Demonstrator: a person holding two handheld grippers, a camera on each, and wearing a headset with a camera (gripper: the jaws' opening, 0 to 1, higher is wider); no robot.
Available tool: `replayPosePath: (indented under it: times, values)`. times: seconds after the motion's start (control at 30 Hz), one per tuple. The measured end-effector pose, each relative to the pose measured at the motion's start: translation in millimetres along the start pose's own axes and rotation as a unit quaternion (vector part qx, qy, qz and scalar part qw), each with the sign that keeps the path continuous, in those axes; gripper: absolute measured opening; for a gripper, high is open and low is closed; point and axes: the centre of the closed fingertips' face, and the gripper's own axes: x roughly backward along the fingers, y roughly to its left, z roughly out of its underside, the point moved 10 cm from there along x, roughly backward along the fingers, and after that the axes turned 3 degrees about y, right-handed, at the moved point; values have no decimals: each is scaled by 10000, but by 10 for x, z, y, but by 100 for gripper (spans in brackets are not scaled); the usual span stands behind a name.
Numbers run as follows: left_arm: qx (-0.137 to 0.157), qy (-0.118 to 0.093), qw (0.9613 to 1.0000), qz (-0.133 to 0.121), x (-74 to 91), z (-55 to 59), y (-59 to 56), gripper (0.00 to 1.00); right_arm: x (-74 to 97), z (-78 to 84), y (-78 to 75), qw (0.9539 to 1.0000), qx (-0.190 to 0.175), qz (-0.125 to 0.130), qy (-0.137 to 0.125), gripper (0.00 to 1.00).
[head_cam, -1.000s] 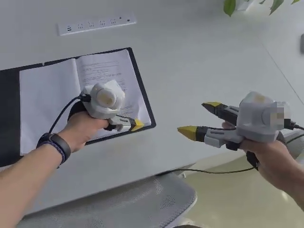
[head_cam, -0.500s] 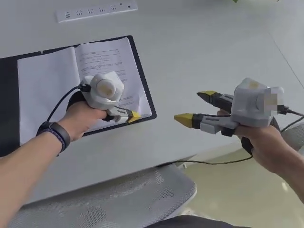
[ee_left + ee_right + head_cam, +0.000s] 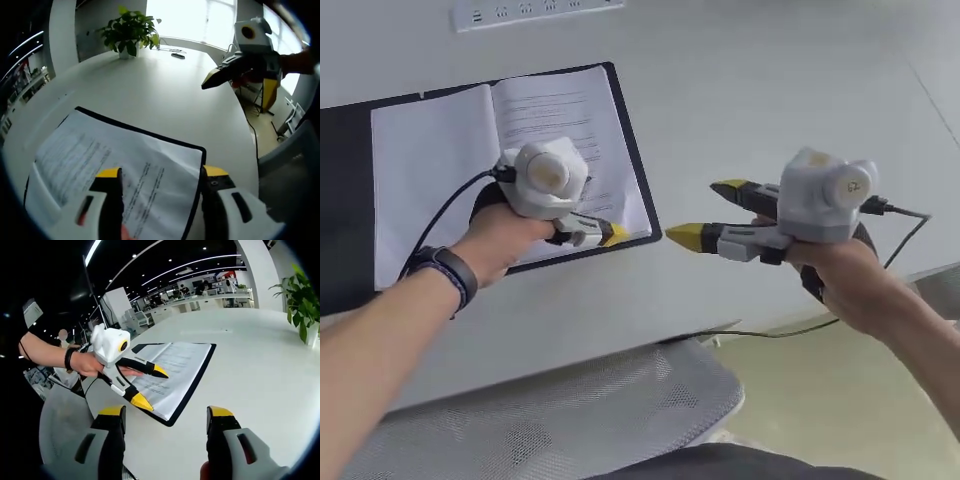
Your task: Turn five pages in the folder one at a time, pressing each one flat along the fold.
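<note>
Spanning the scene, the smooth white table [image 3: 770, 90] bears the flat black folder [image 3: 342, 200], which lies open on thin printed pages [image 3: 555, 120]. The left gripper [image 3: 598, 236] holds its yellow-tipped wedge jaws parted and empty over the folder's near right corner. The right gripper [image 3: 708, 212] hovers beside the folder with its jaws wide, holding nothing.

The folder [image 3: 430, 170] is laid open on the left of the counter [image 3: 770, 90], with a power strip [image 3: 535, 10] set behind it. The left gripper [image 3: 600, 233] is held over the folder's near right corner, and the right gripper [image 3: 705, 212] to its right, at the counter's near edge
</note>
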Motion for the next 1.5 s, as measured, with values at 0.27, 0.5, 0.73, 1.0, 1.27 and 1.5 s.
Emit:
replayPosePath:
  times: [0.27, 0.5, 0.73, 1.0, 1.27, 1.5]
  values:
    - [94, -157, 9992, -356, -97, 41, -28, 56, 1, -58, -57, 10000, -31, 36, -59, 63]
    - [72, -329, 9978, -573, -105, 75, -68, 54, -43, -69, -98, 9999, -114, 44, -97, 62]
    - [133, -465, 9969, -621, -98, 97, -55, 52, -146, -112, -82, 9998, -140, -51, -116, 60]
    - [208, -494, 9965, -634, -96, 101, -35, 48, -390, -185, -145, 9990, -338, -195, -233, 57]
    - [232, -492, 9964, -646, -98, 99, -40, 48, -733, -216, -191, 9978, -468, -439, -172, 52]
    - [232, -461, 9966, -643, -100, 94, -37, 48, -932, -154, -235, 9952, -804, -540, -140, 45]
